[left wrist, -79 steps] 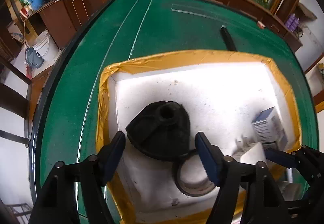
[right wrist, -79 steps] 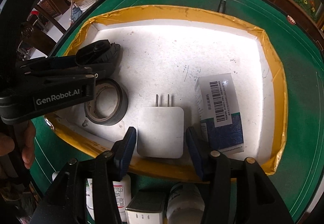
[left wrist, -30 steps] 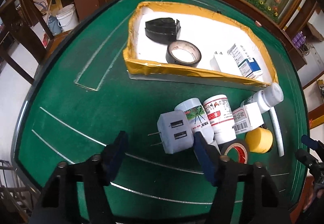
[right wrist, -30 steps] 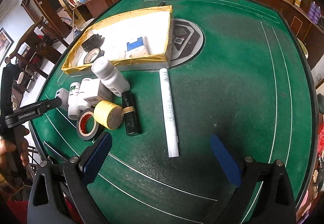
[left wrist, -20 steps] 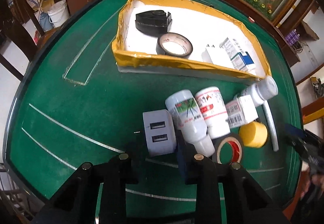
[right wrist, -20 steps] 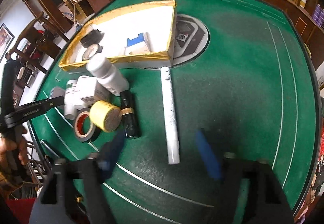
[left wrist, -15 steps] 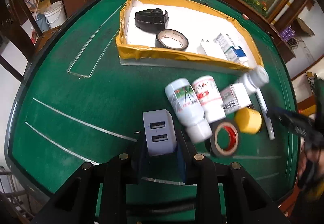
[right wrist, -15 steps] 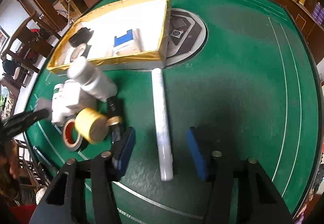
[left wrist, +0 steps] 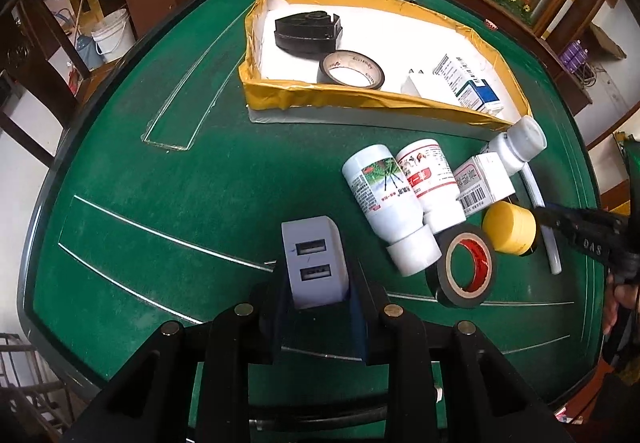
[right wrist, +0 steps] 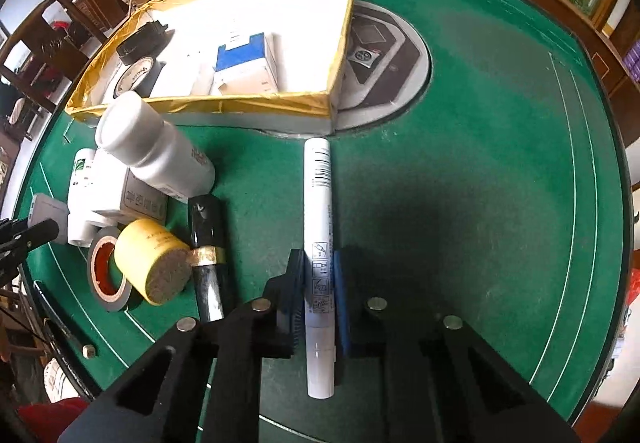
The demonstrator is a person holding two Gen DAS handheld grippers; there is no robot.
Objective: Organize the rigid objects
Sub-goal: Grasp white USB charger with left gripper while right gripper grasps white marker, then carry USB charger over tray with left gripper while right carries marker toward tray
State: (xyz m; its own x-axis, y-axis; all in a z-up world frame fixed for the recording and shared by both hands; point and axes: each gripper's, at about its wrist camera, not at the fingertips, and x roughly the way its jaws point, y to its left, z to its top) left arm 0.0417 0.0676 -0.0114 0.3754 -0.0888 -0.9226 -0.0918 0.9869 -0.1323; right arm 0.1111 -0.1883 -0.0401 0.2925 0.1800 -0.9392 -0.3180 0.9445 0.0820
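Observation:
My left gripper (left wrist: 316,275) is shut on a grey USB charger (left wrist: 314,259), held above the green table. My right gripper (right wrist: 318,283) is shut on a long white tube (right wrist: 318,227) that lies on the felt. A yellow-taped box (left wrist: 360,101) (right wrist: 224,103) holds a black part (left wrist: 308,31), a black tape roll (left wrist: 351,69), a white plug adapter (left wrist: 420,85) and a blue-white carton (left wrist: 468,81). In front of it lie white bottles (left wrist: 384,199), a small white box (left wrist: 482,183), a yellow roll (left wrist: 509,229) and a red-cored tape roll (left wrist: 466,271).
A black cylinder with a gold band (right wrist: 206,235) lies left of the tube. A round grey panel (right wrist: 384,63) sits in the table beside the box. Wooden cabinets and chairs (left wrist: 36,55) stand past the table's left edge.
My left gripper has closed on the charger and lifted it. My right gripper has moved down and closed on the white tube.

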